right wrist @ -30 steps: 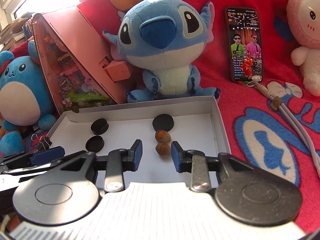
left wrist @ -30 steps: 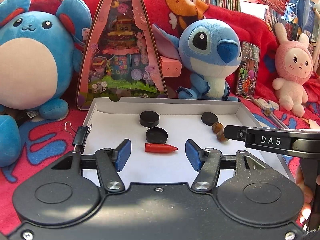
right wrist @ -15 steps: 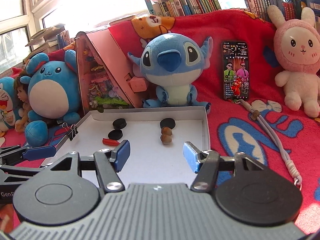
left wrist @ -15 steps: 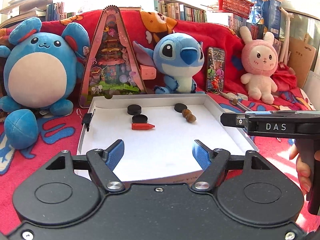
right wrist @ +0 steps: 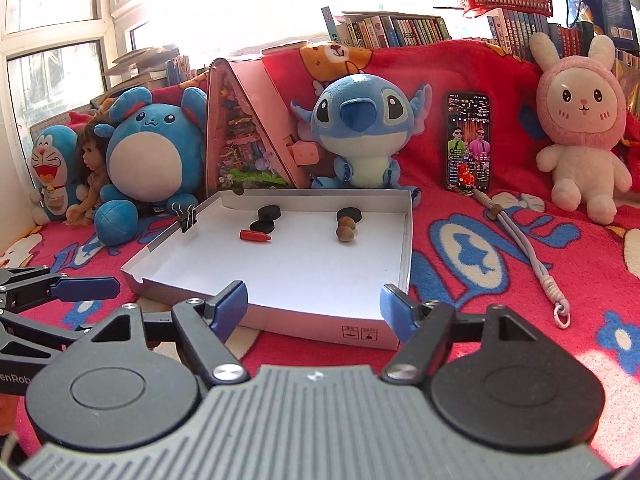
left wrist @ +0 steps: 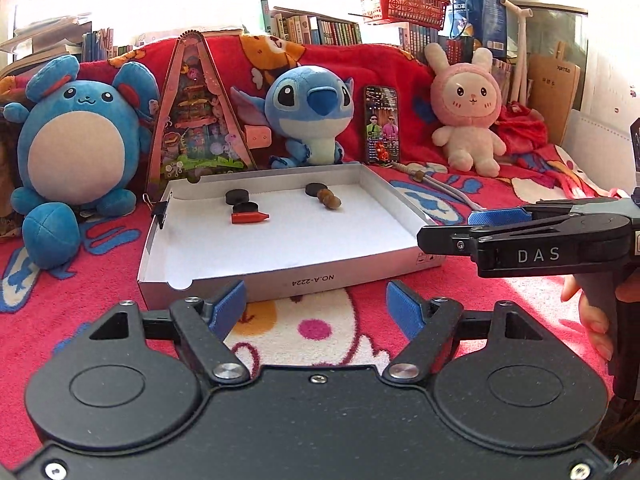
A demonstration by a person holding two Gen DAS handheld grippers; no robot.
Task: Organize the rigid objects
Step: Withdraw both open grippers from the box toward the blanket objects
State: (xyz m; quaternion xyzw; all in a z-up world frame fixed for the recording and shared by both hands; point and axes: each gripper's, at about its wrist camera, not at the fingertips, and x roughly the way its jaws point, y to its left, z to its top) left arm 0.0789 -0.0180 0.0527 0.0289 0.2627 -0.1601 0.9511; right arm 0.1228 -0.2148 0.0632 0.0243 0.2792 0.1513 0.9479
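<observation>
A shallow white cardboard box (left wrist: 280, 268) (right wrist: 406, 248) lies on a red blanket. Inside it lie two black discs (left wrist: 240, 202) (right wrist: 266, 218), a red crayon (left wrist: 249, 217) (right wrist: 254, 235), a third black disc (left wrist: 315, 189) (right wrist: 349, 214) and two brown nuts (left wrist: 329, 200) (right wrist: 345, 230). My left gripper (left wrist: 316, 312) is open and empty, just in front of the box's near wall. My right gripper (right wrist: 314, 306) is open and empty, at the box's near right corner. It shows from the side in the left wrist view (left wrist: 452, 228).
Behind the box stand a blue round plush (left wrist: 80, 144), a pink triangular toy case (left wrist: 196, 120), a Stitch plush (left wrist: 312, 116), a phone (left wrist: 382, 126) and a pink bunny plush (left wrist: 468, 116). A lanyard (right wrist: 524, 248) lies right of the box. A binder clip (right wrist: 187, 218) grips the box's left wall.
Both grippers have pulled back out of the box towards me and opened wider. The items in the box have not moved.
</observation>
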